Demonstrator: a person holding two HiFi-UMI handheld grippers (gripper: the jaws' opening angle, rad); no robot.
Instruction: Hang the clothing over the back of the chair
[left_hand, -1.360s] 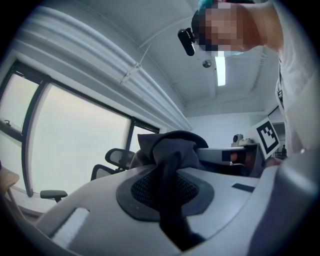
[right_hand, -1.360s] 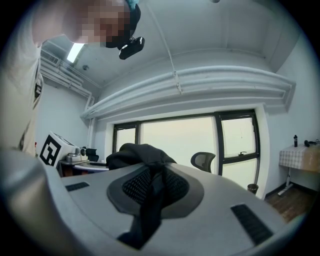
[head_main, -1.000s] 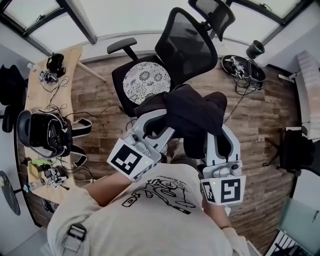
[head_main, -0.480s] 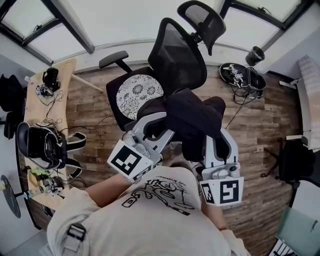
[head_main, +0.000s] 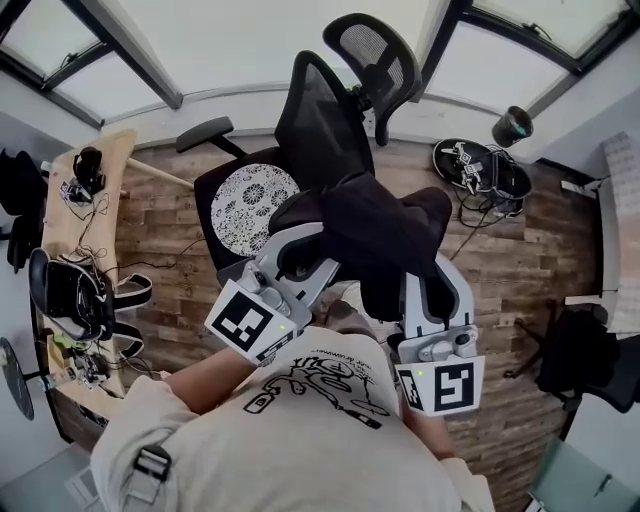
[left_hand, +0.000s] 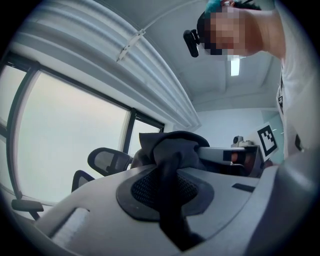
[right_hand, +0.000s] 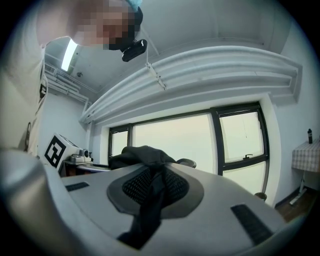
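Two closed grips: left gripper (left_hand: 169, 176) and right gripper (right_hand: 156, 181) pinch dark clothing (head_main: 385, 235) | held bunched before chair (head_main: 312, 120) | draping over its back remains.

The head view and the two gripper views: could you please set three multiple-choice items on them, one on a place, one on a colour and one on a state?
1. Where is the garment relative to the chair? A. draped over its back; B. held in the air by the left gripper and the right gripper; C. on its seat.
2. The seat pad is: A. white, patterned; B. plain red; C. yellow.
3. The left gripper is: A. open, empty; B. shut on a cable; C. shut on the garment.
B: cloth hangs from both grippers, off the chair. A: pale lacy disc on the seat. C: dark cloth pinched in its jaws.
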